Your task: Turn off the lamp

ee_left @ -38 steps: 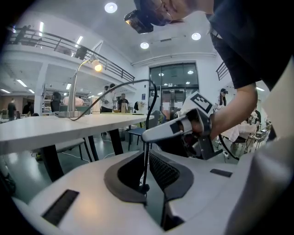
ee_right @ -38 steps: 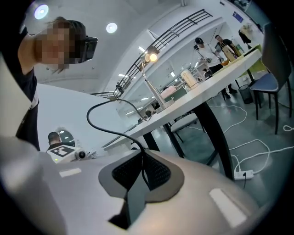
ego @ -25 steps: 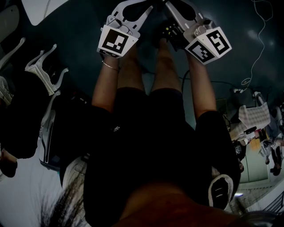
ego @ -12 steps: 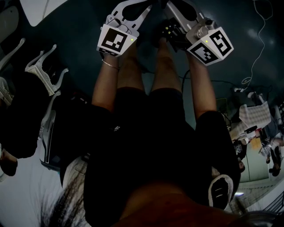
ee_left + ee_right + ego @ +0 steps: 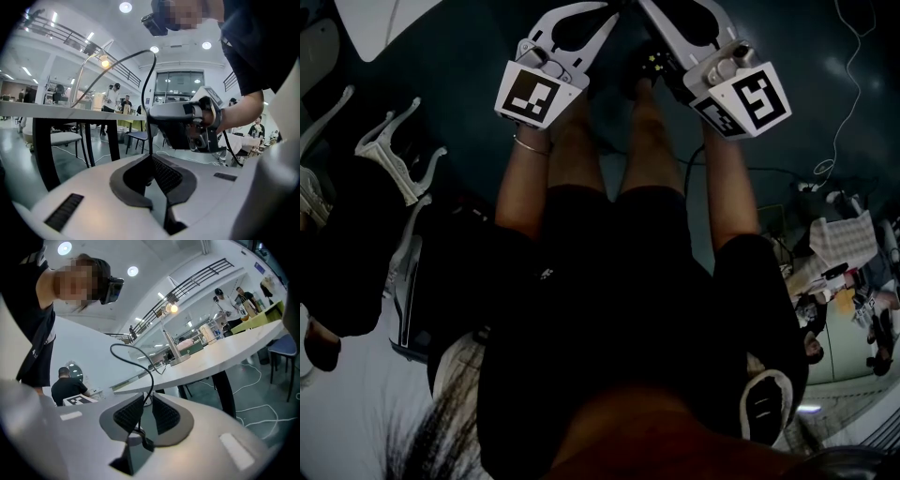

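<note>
The lamp stands lit on a white table. In the right gripper view its bulb (image 5: pixel 173 308) glows above a thin stem and round base (image 5: pixel 181 357), well beyond my jaws. The left gripper view shows the lit lamp head (image 5: pixel 104 61) far off on the table (image 5: pixel 56 110). My left gripper (image 5: pixel 152 157) has its pad tips touching and holds nothing; the head view shows it (image 5: pixel 596 11) at the top. My right gripper (image 5: pixel 147 397) keeps a narrow gap with nothing held, also at the top of the head view (image 5: pixel 662 11). A black cable (image 5: pixel 149 376) hangs across that gap.
The head view looks down on the person's dark clothing and legs over a dark floor (image 5: pixel 469 56). White chair frames (image 5: pixel 394 150) stand to the left. Cables trail on the floor at right (image 5: pixel 844 84). Table legs (image 5: pixel 44 154) and chairs (image 5: pixel 140 136) stand ahead.
Both grippers have shifted slightly in the head view, the left marker cube drifting left and down a little. Neither gripper's jaws have visibly changed.
</note>
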A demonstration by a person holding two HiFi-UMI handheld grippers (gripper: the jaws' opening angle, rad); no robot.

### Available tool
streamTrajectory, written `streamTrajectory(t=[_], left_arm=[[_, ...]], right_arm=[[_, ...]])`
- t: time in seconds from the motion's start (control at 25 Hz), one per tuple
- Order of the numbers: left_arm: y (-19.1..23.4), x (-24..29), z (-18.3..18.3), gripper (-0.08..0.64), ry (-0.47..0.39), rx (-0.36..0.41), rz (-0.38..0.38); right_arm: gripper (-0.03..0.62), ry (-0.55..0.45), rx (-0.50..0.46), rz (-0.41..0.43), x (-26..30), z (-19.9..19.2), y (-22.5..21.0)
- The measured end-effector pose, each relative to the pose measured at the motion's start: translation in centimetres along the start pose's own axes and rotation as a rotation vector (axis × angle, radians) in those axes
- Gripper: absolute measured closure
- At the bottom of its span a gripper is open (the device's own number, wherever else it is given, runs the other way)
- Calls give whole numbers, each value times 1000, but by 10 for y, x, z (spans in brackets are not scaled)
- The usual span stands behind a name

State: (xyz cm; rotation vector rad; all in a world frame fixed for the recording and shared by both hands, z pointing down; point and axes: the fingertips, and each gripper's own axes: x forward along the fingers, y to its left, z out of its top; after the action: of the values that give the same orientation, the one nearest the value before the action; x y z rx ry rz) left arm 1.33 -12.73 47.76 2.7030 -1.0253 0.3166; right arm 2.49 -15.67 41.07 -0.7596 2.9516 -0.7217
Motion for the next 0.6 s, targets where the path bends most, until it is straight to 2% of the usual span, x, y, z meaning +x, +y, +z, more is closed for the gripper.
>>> streamTrajectory(t=[0.28, 0.44, 0.6], left_arm=[[0, -8, 15, 546, -36, -28, -2], [-4, -12, 21, 546, -39, -23, -19], [-8, -17, 29, 546, -44, -23, -31]], right_arm=[[557, 53, -26, -44, -12, -19, -10], [557, 61, -2, -41, -13, -31, -16], [552, 131, -63, -43, -16, -50, -24]])
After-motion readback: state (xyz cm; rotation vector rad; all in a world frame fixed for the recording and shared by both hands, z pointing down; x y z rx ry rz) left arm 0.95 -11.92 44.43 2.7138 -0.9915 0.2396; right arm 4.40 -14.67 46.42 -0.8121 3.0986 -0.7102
